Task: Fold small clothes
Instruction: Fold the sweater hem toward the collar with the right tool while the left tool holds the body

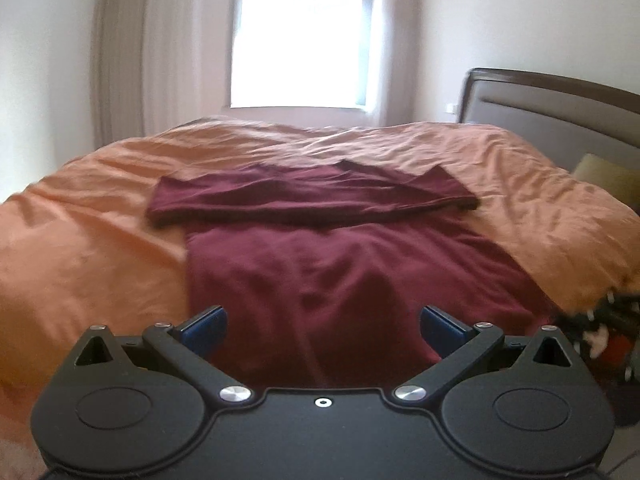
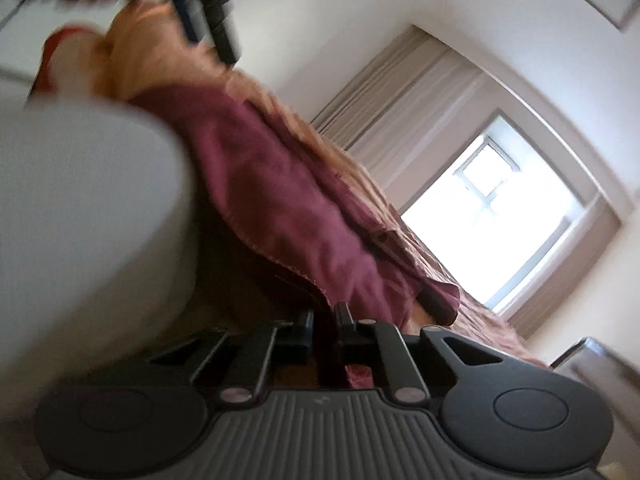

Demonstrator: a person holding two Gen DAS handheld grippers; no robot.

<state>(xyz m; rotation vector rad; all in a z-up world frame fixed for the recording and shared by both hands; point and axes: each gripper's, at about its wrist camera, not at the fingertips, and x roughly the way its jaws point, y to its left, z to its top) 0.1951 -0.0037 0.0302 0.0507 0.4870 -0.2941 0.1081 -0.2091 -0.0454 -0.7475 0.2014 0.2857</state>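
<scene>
The left gripper stood released, its blue pads wide apart above the shirt's near hem at the bottom of the frame; the right gripper, in its tilted, blurred view, was clenched on the hem of the maroon shirt; the shirt lay mid-frame on the orange bedspread, its sleeves already folded across the top; folding the body up seemingly remained.
</scene>
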